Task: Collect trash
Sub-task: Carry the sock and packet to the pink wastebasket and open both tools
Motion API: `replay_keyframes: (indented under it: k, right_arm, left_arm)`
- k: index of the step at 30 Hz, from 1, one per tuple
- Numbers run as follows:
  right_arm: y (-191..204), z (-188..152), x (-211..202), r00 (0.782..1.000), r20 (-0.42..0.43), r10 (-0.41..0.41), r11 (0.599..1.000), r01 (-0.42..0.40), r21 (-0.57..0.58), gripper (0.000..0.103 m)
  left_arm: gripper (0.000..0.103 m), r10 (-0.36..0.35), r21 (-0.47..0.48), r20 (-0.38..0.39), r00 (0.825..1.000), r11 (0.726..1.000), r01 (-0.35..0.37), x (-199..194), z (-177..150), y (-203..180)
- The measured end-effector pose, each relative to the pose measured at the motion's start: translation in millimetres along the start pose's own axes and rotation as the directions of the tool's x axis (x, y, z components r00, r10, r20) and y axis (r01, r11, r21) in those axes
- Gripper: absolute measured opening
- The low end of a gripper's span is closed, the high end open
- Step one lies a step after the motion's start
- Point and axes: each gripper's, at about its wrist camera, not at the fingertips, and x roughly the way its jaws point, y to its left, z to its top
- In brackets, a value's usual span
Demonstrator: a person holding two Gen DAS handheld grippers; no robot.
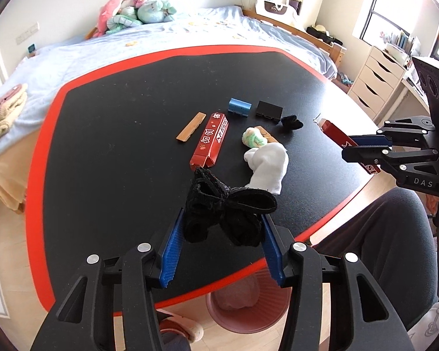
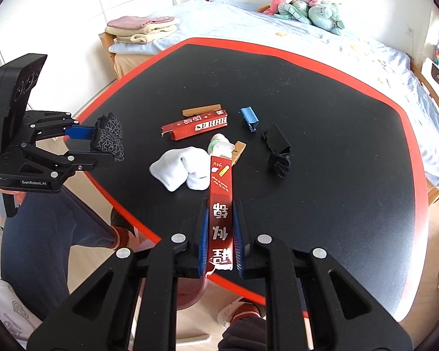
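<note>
My left gripper (image 1: pixel 222 228) is shut on a black patterned sock (image 1: pixel 225 210), held above the near table edge; it also shows in the right wrist view (image 2: pixel 109 140). My right gripper (image 2: pixel 221 228) is shut on a long red carton (image 2: pixel 221 204), seen in the left wrist view (image 1: pixel 341 140) at the right. On the black table (image 1: pixel 131 146) lie a second red carton (image 1: pixel 210 139), a white sock (image 1: pixel 267 161), a green-white ball (image 1: pixel 253 137), a wooden strip (image 1: pixel 190 127), a blue box (image 1: pixel 239 106), a black box (image 1: pixel 268 110) and a small black sock (image 1: pixel 291 122).
A pink waste bin (image 1: pixel 245 307) stands on the floor under the near table edge. A bed (image 1: pixel 161 38) with plush toys lies behind the table. White drawers (image 1: pixel 374 79) stand at the far right. The person's legs are by the table's near edge.
</note>
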Motion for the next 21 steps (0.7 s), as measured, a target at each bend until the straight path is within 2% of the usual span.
replay_keyframes:
  k: [11,21]
  right_arm:
    - [42,-34,-37,0.998,0.034,0.058,0.998,-0.057,-0.013,0.015]
    - [75,-57,-40,0.994,0.012,0.11,0.993,-0.109,-0.038,0.015]
  left_arm:
    - [0.049,-0.003,-0.025,0.036,0.999,1.0,0.004,-32,-34,-20]
    - [0.049,-0.026,-0.019,0.026,0.999,0.999,0.027,-43,-56,-33]
